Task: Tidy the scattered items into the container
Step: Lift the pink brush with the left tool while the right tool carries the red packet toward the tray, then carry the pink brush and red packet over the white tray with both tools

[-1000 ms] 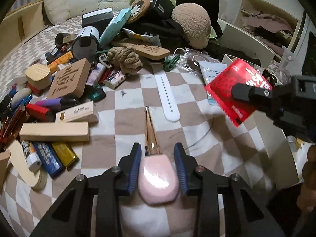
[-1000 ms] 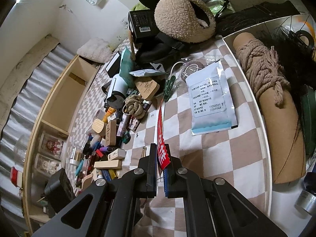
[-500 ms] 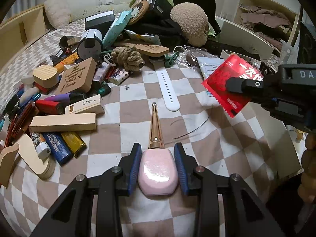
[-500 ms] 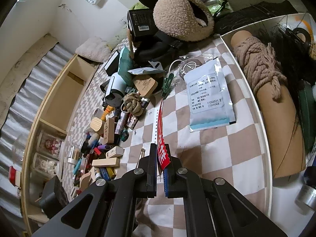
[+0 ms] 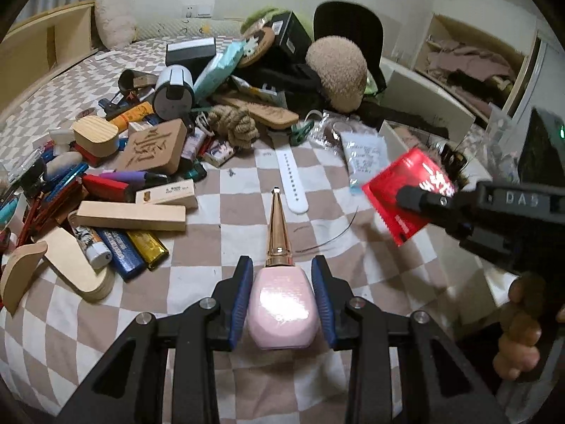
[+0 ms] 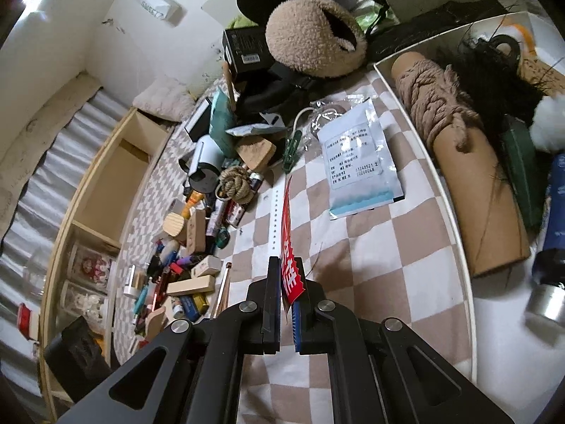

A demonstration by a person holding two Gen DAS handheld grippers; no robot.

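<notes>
Clutter pile (image 5: 134,162): far left on the checked cloth. Left gripper (image 5: 282,300): clamped on a pink nail-polish bottle (image 5: 280,312) (gold cap pointing away). Right gripper (image 6: 286,298): pinched a red sachet (image 6: 287,272). White container (image 6: 448,219): right, already holding items.

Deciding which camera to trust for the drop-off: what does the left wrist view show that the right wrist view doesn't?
Only the left wrist view shows the left tool closed on the pink bottle, and the hand holding the other tool. Only the right wrist view shows the white container's contents, including the rope-wrapped tube. Both show the red packet clamped in the right tool and the white strap.
</notes>
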